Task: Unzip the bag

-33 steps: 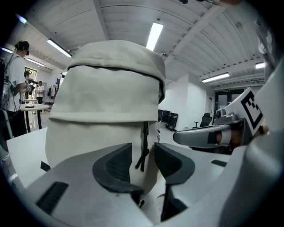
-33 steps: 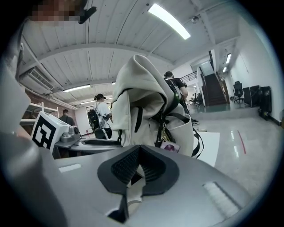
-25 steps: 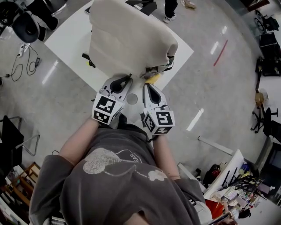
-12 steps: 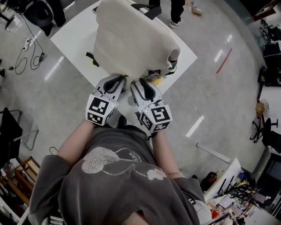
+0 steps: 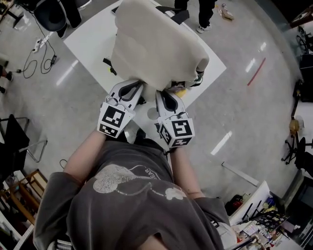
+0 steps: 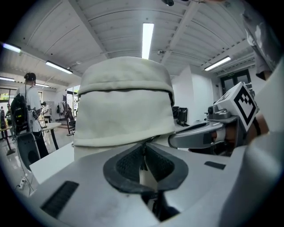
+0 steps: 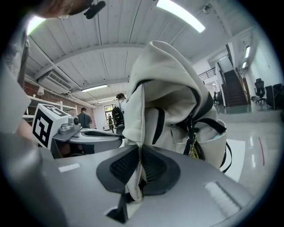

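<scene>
A cream fabric bag [image 5: 156, 44] stands on a white table [image 5: 85, 39], with black straps and a gold charm [image 7: 193, 148] on its side. Both grippers meet at its near lower edge. In the left gripper view the bag [image 6: 124, 111] fills the middle, and my left gripper [image 6: 143, 153] is shut on a thin dark zipper pull. In the head view that left gripper [image 5: 133, 89] sits just left of the right gripper [image 5: 164, 95]. My right gripper [image 7: 141, 164] is closing, and a fold of the bag's cream fabric [image 7: 137, 133] is pinched between its pads.
The table's near corner lies under the grippers, with grey floor around it. A black chair [image 5: 51, 12] and cables [image 5: 41, 46] are at the far left. A person's legs [image 5: 205, 12] stand beyond the table. Another person [image 6: 24, 111] stands at the left.
Both grippers have closed in on the bag's near edge. The right gripper has shifted left, away from the yellow charm, and now pinches the fabric beside the left gripper.
</scene>
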Tool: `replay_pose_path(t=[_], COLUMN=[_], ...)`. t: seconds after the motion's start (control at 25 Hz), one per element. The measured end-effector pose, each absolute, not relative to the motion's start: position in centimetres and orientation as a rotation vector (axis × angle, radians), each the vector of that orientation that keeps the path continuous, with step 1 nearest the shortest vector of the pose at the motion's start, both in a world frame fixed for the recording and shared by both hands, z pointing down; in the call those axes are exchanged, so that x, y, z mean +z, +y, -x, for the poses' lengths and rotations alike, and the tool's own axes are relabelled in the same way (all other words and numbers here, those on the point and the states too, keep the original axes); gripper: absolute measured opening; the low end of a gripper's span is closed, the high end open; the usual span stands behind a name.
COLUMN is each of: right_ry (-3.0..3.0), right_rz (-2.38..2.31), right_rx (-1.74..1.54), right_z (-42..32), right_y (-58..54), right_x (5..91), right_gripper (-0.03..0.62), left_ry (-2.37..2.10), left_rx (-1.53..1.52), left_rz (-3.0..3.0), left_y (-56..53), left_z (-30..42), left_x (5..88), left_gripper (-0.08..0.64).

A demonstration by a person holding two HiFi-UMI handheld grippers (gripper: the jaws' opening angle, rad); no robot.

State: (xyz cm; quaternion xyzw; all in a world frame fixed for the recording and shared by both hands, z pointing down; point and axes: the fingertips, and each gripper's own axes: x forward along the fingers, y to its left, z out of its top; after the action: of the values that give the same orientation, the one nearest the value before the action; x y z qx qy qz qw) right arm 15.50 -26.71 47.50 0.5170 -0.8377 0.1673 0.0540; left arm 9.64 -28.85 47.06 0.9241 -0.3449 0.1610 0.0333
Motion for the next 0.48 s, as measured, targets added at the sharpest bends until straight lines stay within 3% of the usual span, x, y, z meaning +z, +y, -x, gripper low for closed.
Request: replay_pose_path(t=[0.48], right_ry=[-2.356], right_rz=[-1.838], right_rx=[0.523], right_z=[-17.1], right_y=[-27.8], right_x=[47.7], right_gripper=[0.021], left_ry=[-0.823], left_rx=[0.46], left_rz=[-2.83], left_y=[-32.1], left_z=[-7.3], left_x=[47.9], left_gripper=[0.034])
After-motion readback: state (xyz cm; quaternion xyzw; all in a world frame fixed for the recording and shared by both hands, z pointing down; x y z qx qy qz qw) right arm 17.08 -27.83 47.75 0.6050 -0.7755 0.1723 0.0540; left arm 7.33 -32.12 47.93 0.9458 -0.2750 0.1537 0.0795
